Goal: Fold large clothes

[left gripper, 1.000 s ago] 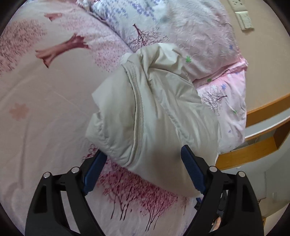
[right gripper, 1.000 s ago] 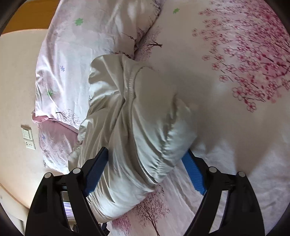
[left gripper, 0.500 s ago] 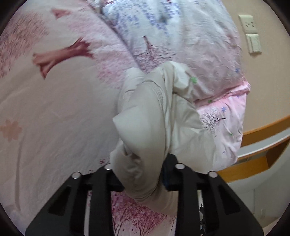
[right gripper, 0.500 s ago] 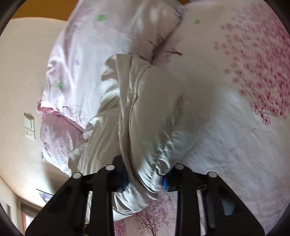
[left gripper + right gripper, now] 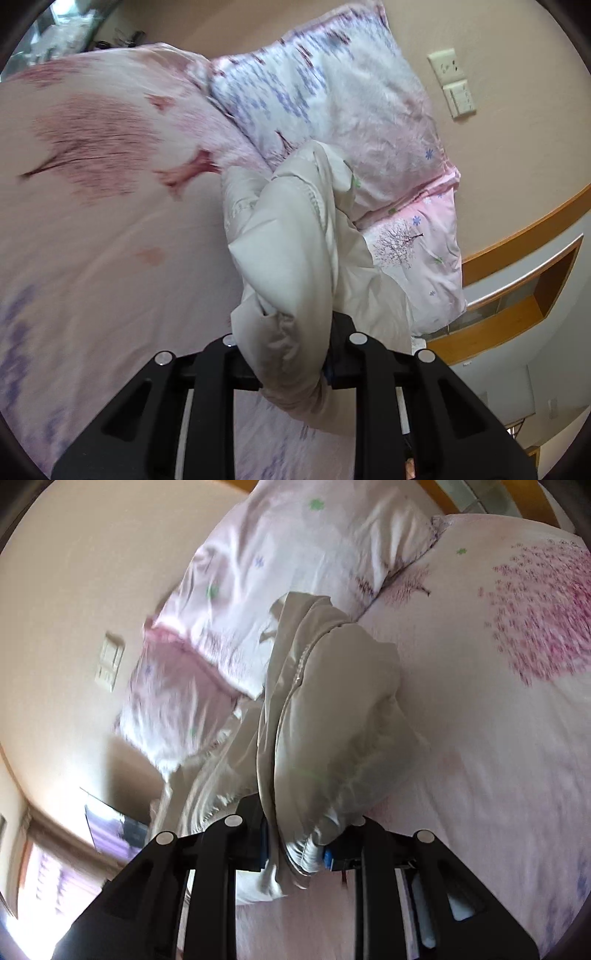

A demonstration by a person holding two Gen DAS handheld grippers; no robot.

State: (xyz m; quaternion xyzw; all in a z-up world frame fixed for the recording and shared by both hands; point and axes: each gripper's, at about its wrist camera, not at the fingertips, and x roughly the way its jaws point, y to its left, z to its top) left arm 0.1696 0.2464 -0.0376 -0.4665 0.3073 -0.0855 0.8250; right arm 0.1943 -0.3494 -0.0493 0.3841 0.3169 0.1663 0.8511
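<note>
1. My left claw point(image 5: 291, 354) has a thick bunch of the jacket point(image 5: 295, 236) between its jaws, and they are closing on it, the pads pressed into the cloth from both sides.
2. My right claw point(image 5: 299, 849) has another bunch of the same jacket point(image 5: 332, 716), jaws closing too, blue pads point(image 5: 327, 858) just peeking out beside the fabric.
3. The jacket is pale beige and puffy, with a stitched seam running along it. From the left view it rises from the claw and stretches away toward the pillows, its far end lying against them.
4. From the right view the jacket hangs in folds off my claw, one loose flap drooping below the jaws.
5. Under it all is the bed point(image 5: 92, 258), with a pink sheet printed with blossom trees; a big pink tree point(image 5: 543, 613) shows to the right in the right view.
6. Two pillows point(image 5: 351, 110) sit at the head of the bed, stacked, the lower one point(image 5: 424, 251) pinker along its edge. The jacket's far end touches them.
7. Behind the pillows is a beige wall with a socket point(image 5: 447, 68) and a switch point(image 5: 460, 99) just below it.
8. A wooden rail point(image 5: 517, 236) runs along the wall beside the pillows.
9. Both views are a bit smeared with motion blur, so the fine print on the sheet is hard to read.
</note>
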